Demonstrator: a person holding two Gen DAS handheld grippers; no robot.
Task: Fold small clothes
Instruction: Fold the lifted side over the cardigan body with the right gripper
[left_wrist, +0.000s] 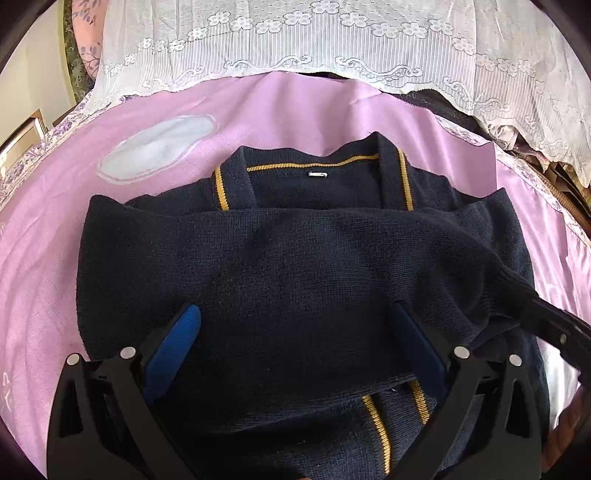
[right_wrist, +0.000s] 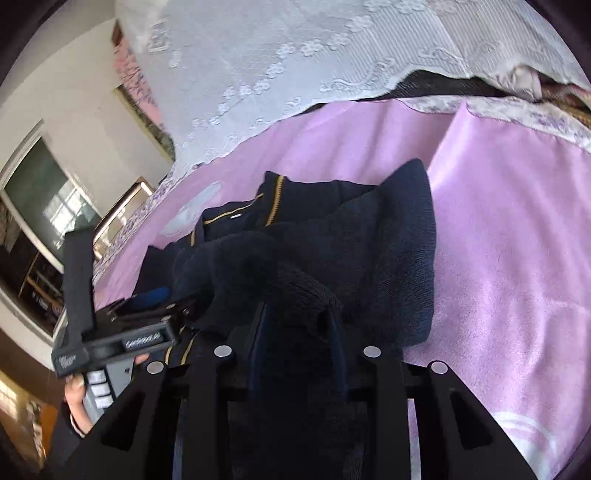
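A navy knit cardigan (left_wrist: 295, 266) with yellow trim lies on a pink sheet (left_wrist: 280, 110), collar at the far side, a sleeve folded across its front. My left gripper (left_wrist: 295, 332) is open, its blue pads spread just above the cardigan's lower part, holding nothing. My right gripper (right_wrist: 297, 325) is shut on the ribbed cuff of the cardigan's sleeve (right_wrist: 299, 288) and holds it lifted over the garment (right_wrist: 369, 251). The right gripper's arm shows at the right edge of the left wrist view (left_wrist: 554, 325), with the cuff (left_wrist: 517, 288) stretched toward it.
A white lace cloth (left_wrist: 314, 40) hangs along the far edge of the bed. A pale oval patch (left_wrist: 159, 147) marks the sheet left of the collar. The left gripper's body (right_wrist: 122, 332) and a hand show at the left of the right wrist view. Pink sheet extends to the right (right_wrist: 498, 240).
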